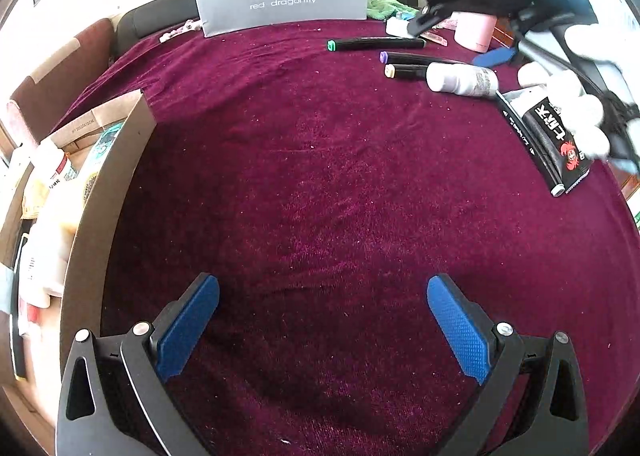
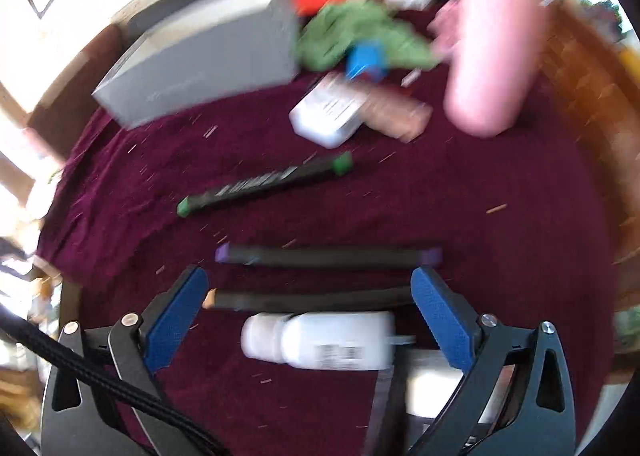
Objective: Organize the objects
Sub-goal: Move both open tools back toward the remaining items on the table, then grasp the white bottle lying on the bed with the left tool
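My left gripper (image 1: 322,298) is open and empty, low over the maroon cloth (image 1: 320,183). My right gripper (image 2: 310,296) is open above a white bottle (image 2: 320,340) lying on its side between the fingers; it also shows in the left wrist view (image 1: 462,79). Three black markers lie ahead of it: one with green caps (image 2: 264,183), one with purple caps (image 2: 328,256), one with a tan cap (image 2: 308,300). A black tube (image 1: 552,139) lies at the right. The right wrist view is blurred by motion.
A cardboard box (image 1: 108,183) holding several items stands at the left. A grey "red dragonfly" box (image 1: 284,1) stands at the back. A pink cup (image 2: 488,51), green cloth (image 2: 360,35), white packet (image 2: 328,115) and blue and red blocks lie at the back right.
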The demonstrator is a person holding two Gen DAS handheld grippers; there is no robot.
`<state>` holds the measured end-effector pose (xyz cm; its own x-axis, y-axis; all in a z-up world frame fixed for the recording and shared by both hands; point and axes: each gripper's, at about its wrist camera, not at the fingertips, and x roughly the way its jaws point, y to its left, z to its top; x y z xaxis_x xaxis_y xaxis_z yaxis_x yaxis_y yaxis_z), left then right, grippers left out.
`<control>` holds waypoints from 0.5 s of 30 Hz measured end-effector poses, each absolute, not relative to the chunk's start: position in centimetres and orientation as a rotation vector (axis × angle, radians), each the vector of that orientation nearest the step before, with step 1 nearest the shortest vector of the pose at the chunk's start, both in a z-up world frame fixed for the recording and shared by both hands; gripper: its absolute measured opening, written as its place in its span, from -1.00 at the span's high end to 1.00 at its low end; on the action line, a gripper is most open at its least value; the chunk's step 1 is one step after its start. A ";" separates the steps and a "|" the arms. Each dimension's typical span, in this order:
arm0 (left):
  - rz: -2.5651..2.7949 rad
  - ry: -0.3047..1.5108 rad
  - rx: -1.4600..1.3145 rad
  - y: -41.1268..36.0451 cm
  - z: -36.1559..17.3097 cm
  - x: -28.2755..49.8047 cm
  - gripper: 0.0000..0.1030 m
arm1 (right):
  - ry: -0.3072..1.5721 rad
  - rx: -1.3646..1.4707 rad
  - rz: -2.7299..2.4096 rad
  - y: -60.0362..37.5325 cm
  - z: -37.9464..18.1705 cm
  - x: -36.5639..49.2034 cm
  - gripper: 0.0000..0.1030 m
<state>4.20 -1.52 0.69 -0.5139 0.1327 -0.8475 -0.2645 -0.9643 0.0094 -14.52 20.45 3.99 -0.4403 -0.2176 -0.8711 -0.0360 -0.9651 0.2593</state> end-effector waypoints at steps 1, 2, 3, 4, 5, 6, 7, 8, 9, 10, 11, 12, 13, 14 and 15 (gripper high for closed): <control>2.541 0.200 -1.405 -1.5 0.7 4.2 -0.97 | -0.376 1.624 -2.480 19.9 3.3 -14.4 -0.92; 2.541 0.198 -1.405 -1.5 0.7 4.2 -0.97 | -0.378 1.637 -2.416 19.3 2.8 -13.9 -0.92; 2.540 0.197 -1.405 -1.5 0.7 4.2 -0.97 | -0.378 1.642 -2.359 18.8 2.5 -13.3 -0.92; 2.540 0.195 -1.404 -1.5 0.6 4.2 -0.97 | -0.371 1.643 -2.298 18.1 2.2 -12.2 -0.92; 2.540 0.194 -1.404 -1.5 0.6 4.2 -0.97 | -0.367 1.639 -2.244 17.5 2.2 -11.1 -0.92; 2.539 0.191 -1.403 -1.6 0.6 4.2 -0.97 | -0.383 1.631 -2.163 17.0 2.1 -9.9 -0.92; 2.538 0.187 -1.402 -1.6 0.6 4.1 -0.97 | -0.432 1.604 -2.040 16.4 2.3 -8.2 -0.92; 2.537 0.180 -1.399 -1.7 0.7 4.1 -0.97 | -0.463 1.573 -1.964 16.1 2.6 -6.9 -0.92; 2.533 0.165 -1.395 -1.8 0.7 4.1 -0.97 | -0.470 1.518 -1.929 15.8 3.5 -5.1 -0.92; 2.527 0.143 -1.389 -2.1 0.7 4.1 -0.97 | -0.450 1.473 -1.949 16.0 4.5 -3.7 -0.92; 2.514 0.102 -1.382 -2.5 0.9 4.2 -0.97 | -0.432 1.440 -1.988 16.2 5.3 -2.7 -0.92; 2.490 0.058 -1.377 -2.9 1.1 4.3 -0.97 | -0.425 1.418 -2.045 16.8 6.0 -1.7 -0.92; 2.458 0.022 -1.372 -3.3 1.3 4.5 -0.97 | -0.426 1.402 -2.121 17.6 6.6 -0.9 -0.92; 2.435 -0.003 -1.367 -3.5 1.5 4.6 -0.97 | -0.423 1.389 -2.184 18.3 6.9 -0.3 -0.92; 2.415 -0.021 -1.352 -3.8 1.8 4.8 -0.97 | -0.425 1.372 -2.248 19.0 7.0 0.4 -0.92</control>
